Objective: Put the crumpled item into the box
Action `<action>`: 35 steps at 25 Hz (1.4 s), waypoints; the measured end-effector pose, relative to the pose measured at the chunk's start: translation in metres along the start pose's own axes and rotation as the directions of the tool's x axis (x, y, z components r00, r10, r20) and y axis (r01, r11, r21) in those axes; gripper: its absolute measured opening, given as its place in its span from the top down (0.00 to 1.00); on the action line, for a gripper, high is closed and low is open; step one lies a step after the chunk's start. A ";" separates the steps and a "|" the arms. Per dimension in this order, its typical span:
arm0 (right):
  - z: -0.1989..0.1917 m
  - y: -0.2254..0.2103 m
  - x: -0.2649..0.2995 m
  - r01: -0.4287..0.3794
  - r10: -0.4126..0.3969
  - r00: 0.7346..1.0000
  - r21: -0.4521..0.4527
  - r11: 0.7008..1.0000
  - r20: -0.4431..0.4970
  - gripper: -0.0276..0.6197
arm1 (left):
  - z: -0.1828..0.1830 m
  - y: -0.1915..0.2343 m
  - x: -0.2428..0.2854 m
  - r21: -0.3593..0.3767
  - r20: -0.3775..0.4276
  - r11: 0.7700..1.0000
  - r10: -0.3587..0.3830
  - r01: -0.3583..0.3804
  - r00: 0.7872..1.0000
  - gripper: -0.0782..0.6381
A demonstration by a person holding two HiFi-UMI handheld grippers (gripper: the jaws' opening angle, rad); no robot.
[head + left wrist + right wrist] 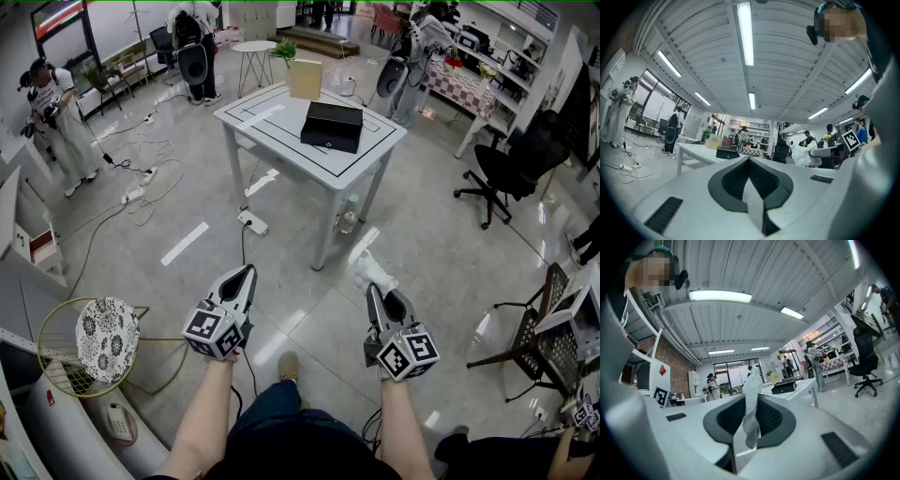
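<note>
Room: glossy tiled floor (441, 253); white table (265, 120) at twelve o'clock
Right gripper (373, 291): jaws pinch the white crumpled item (370, 269); it juts beyond the tips
Left gripper (247, 272): jaws together, empty
Box (332, 126): black, on the table; well apart

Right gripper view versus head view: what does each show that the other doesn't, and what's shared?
Only the right gripper view shows the right gripper clamped on the crumpled item from both sides. Only the head view looks down on the top of the black box, which looks shut, and shows the person's forearms. Both show the item sticking out of the right gripper and the box on the white table.
</note>
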State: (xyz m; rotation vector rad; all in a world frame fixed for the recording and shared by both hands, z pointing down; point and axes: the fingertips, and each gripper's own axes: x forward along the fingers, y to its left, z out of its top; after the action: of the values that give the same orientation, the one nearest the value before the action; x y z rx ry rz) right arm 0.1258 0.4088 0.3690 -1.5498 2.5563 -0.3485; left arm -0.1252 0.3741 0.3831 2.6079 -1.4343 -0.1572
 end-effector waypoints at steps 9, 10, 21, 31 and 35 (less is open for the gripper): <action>0.004 -0.021 0.051 0.001 -0.001 1.000 -0.021 1.000 -0.011 0.87 | 0.003 0.031 0.049 -0.009 0.005 1.000 -0.004 0.004 1.000 0.89; 0.004 -0.024 0.056 0.001 -0.002 1.000 -0.021 1.000 -0.010 0.87 | 0.003 0.033 0.055 -0.009 0.006 1.000 -0.005 0.005 1.000 0.89; 0.006 -0.057 0.107 0.028 -0.028 1.000 -0.010 1.000 -0.015 0.87 | 0.006 0.056 0.115 -0.017 0.005 0.999 -0.035 0.035 0.999 0.89; 0.005 -0.080 0.151 0.073 -0.073 0.997 0.021 0.997 0.005 0.87 | 0.004 0.091 0.160 -0.014 -0.010 0.998 -0.063 0.063 0.998 0.89; 0.003 -0.086 0.166 0.085 -0.086 0.996 0.033 0.996 0.012 0.87 | 0.004 0.103 0.170 -0.011 -0.015 0.997 -0.072 0.072 0.997 0.89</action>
State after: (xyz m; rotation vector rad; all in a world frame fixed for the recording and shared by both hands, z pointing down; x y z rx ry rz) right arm 0.1236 0.2231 0.3897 -1.6482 2.4670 -0.3852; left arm -0.1197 0.1757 0.3967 2.6480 -1.3320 -0.1526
